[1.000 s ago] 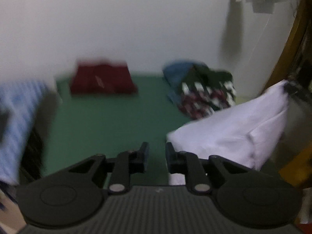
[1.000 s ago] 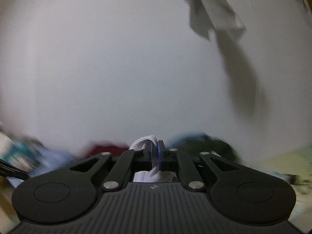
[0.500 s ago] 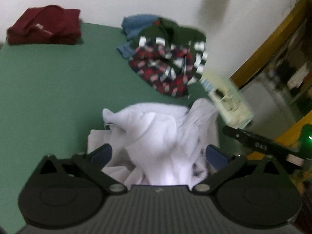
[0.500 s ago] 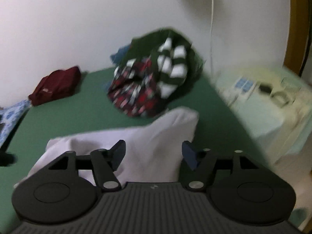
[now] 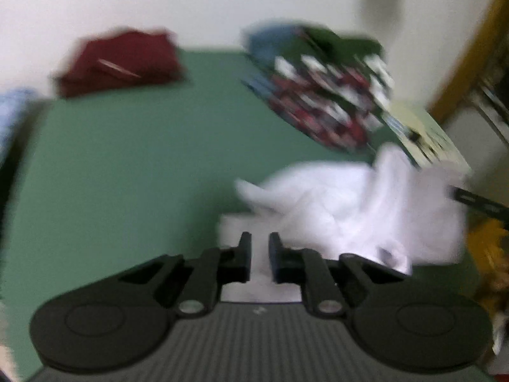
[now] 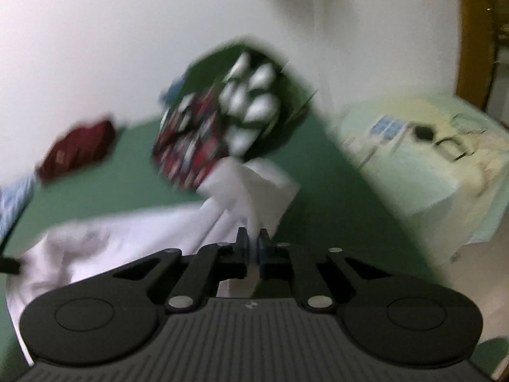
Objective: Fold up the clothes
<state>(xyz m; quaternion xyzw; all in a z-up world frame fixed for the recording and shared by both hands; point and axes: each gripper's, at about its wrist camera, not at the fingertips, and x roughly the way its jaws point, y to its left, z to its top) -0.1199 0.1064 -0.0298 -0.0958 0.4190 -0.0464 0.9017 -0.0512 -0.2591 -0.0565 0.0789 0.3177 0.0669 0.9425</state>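
Note:
A crumpled white garment (image 5: 350, 210) lies on the green table (image 5: 127, 175), near its front right. My left gripper (image 5: 257, 245) sits at the garment's left edge, its fingers drawn close with white cloth in the narrow gap. In the right wrist view the same white garment (image 6: 127, 238) spreads to the left. My right gripper (image 6: 252, 238) is shut on a bunched fold of it that rises from between the fingers. Both views are motion-blurred.
A folded maroon garment (image 5: 121, 60) lies at the table's far left. A pile of green, red and white patterned clothes (image 5: 327, 95) lies at the far right by the wall. Blue striped cloth (image 5: 12, 108) hangs off the left edge. A pale side table (image 6: 429, 159) stands right.
Half a second ago both grippers stood wide open over the white garment lying on the table. Both have now closed on it, the left at its edge, the right on a fold.

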